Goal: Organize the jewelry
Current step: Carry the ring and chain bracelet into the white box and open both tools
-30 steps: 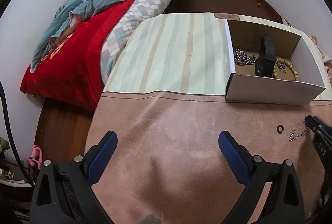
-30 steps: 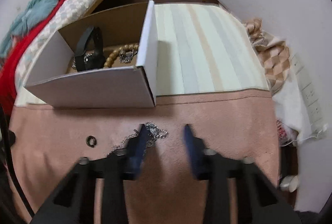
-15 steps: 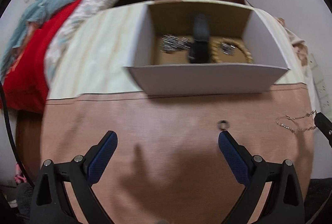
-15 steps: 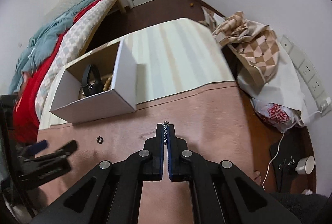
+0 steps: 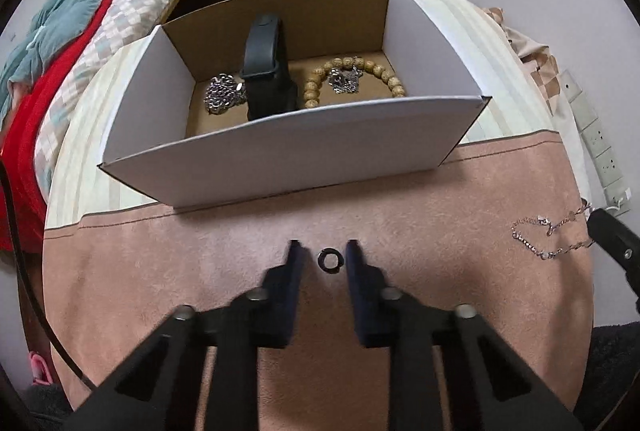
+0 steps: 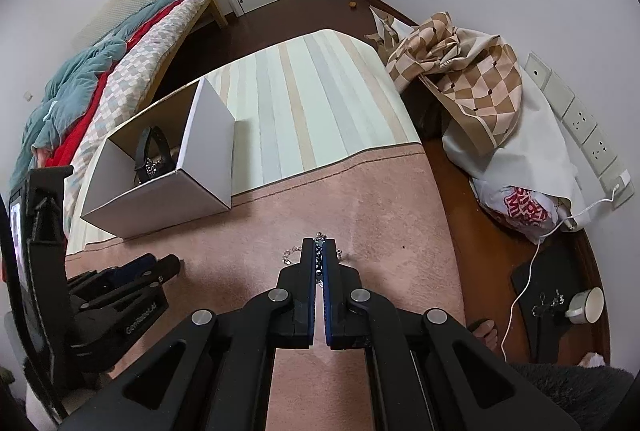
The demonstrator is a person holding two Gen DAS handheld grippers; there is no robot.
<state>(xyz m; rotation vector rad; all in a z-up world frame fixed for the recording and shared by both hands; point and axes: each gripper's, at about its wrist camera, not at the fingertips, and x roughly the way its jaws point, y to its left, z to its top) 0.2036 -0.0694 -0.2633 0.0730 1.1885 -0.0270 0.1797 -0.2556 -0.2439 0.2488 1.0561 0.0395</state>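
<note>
The left tongs (image 5: 325, 251) point down at a pink tabletop mat (image 5: 460, 199). Their jaws have just been closing and now stand a little apart, with a small dark ring (image 5: 328, 260) lying flat on the mat between the two tips. Neither tip visibly presses on the ring.

The right tongs (image 6: 319, 251) are closed tight on a thin silver chain bracelet (image 6: 319, 249). Links show in the narrow slit between the blue pads, and short loops of chain stick out on either side of the tips. In the left wrist view the same bracelet hangs in a loose loop from the tong tip at the right edge, above the mat.

Beyond the ring stands an open white cardboard box (image 5: 280, 155), partly on the mat and partly on a striped cloth (image 6: 316, 95). Inside it lie a heap of silver chain (image 5: 222, 97), a black watch (image 5: 266, 71) standing upright, and a wooden bead bracelet (image 5: 360, 67) with a silver piece in its middle.

A bed (image 5: 92, 35) with red and teal bedding lies to the left of the tabletop.
</note>
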